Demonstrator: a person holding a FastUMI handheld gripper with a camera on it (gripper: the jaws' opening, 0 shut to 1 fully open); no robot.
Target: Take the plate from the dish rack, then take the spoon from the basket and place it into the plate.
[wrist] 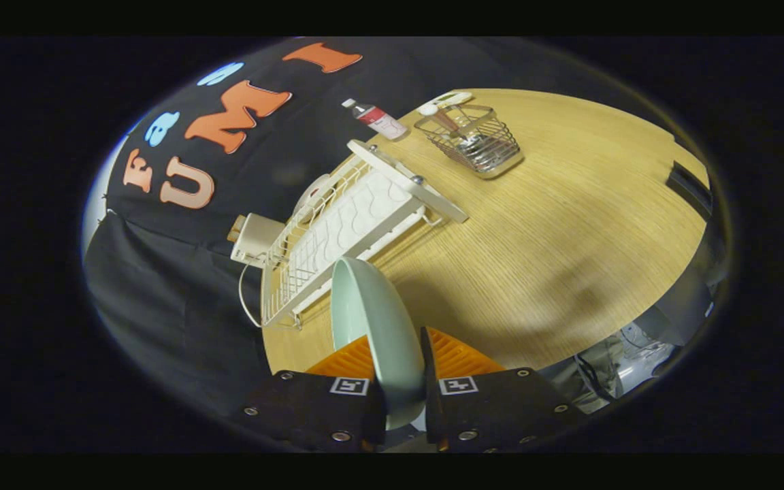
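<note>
My gripper (402, 354) was clamped on the plate (375, 327), one finger pressing each face of it. The plate stood on edge between my fingers, its rim running forward past the fingertips and ending just short of the dish rack (344, 224). It was a pale green plate, smooth and glossy, with no pattern I could see. Each finger carried a small square black-and-white marker; I could read no words on them.

Just beyond the plate, the white wire dish rack sat along the edge of the wooden table (555, 231), with a white wavy tray inside it. A white boxy thing (254, 238) with a cord lay against the rack's outer side.

Farther off stood the wire basket (470, 139), with the spoon (448, 122) leaning inside it, handle up. Beside the basket lay a small bottle (375, 118) on its side, its red and white label too small to read.
</note>
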